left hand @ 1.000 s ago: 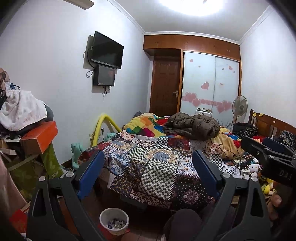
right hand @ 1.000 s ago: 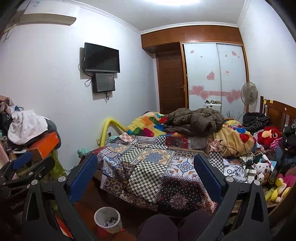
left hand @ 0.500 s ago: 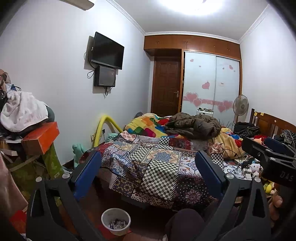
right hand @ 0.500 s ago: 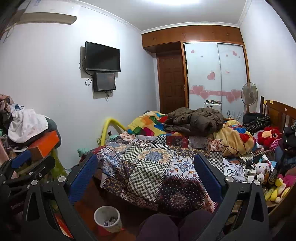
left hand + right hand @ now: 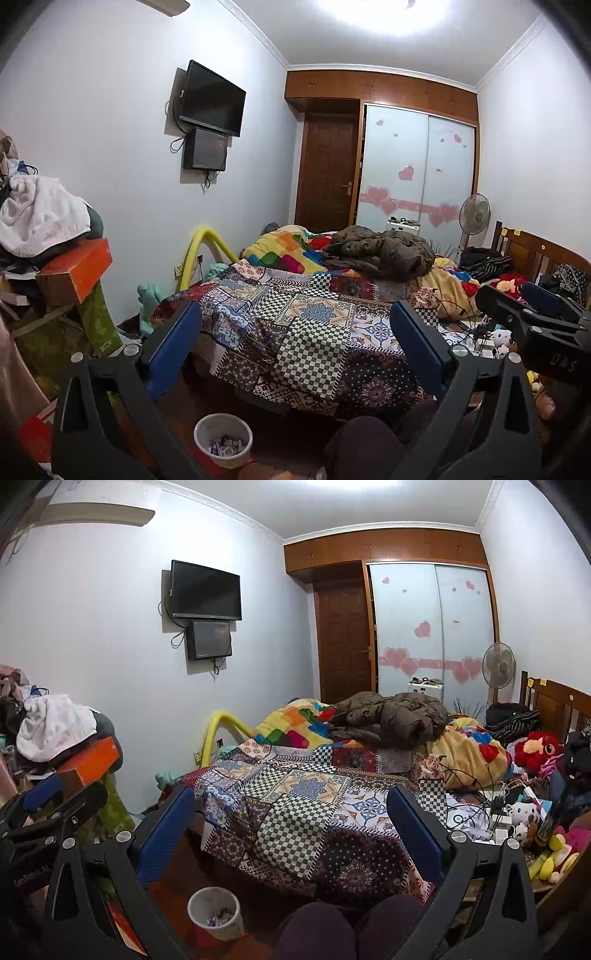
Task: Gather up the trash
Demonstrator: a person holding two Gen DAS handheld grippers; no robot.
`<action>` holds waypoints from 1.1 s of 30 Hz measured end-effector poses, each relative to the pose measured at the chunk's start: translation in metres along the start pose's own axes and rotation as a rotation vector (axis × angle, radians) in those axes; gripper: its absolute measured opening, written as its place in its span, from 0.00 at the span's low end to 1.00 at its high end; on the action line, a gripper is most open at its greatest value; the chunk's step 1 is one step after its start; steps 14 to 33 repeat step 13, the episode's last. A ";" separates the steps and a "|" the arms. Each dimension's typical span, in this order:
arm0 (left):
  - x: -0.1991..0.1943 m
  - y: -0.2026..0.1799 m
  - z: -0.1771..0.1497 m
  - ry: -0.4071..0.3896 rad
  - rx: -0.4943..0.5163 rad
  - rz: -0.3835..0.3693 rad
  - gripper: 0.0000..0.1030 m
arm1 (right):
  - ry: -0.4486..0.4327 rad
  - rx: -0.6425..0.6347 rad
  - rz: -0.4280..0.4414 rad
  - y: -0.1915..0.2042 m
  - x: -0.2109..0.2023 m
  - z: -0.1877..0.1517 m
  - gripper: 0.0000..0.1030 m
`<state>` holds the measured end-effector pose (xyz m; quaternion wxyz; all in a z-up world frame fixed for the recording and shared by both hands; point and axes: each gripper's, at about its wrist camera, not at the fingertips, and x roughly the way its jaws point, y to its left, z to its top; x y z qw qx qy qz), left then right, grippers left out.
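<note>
Filling the middle of the room, a bed runs from near to far under a patchwork quilt of checks and tiles. A rumpled brown jacket and a bright multicoloured blanket lie at its far end. Behind them stand a dark wooden door and a sliding wardrobe stuck with pink hearts, with a standing fan to its right. On the left wall hangs a television above a smaller dark box. At the near left, a pile of clothes sits on top of an orange box. Along the right side of the bed lie tangled cables and soft toys.

Low on the dark floor at the near foot of the bed stands a white bin, holding small scraps of trash.

Both tools hang above the floor, pointing along the bed. The left gripper has its blue fingers spread wide, holding nothing, and the bin sits below between them. The right gripper is likewise wide apart and holding nothing, with its fingers framing the quilt. Each gripper shows at the edge of the other's view.
</note>
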<state>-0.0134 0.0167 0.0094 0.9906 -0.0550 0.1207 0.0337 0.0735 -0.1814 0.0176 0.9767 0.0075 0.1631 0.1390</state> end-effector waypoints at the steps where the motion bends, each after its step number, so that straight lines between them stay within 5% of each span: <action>1: 0.000 0.000 0.000 -0.001 -0.001 -0.002 0.99 | 0.000 0.000 0.000 0.000 0.001 0.000 1.00; 33: 0.001 -0.003 -0.003 0.002 0.016 -0.001 0.99 | 0.011 -0.003 0.008 -0.001 0.003 0.000 1.00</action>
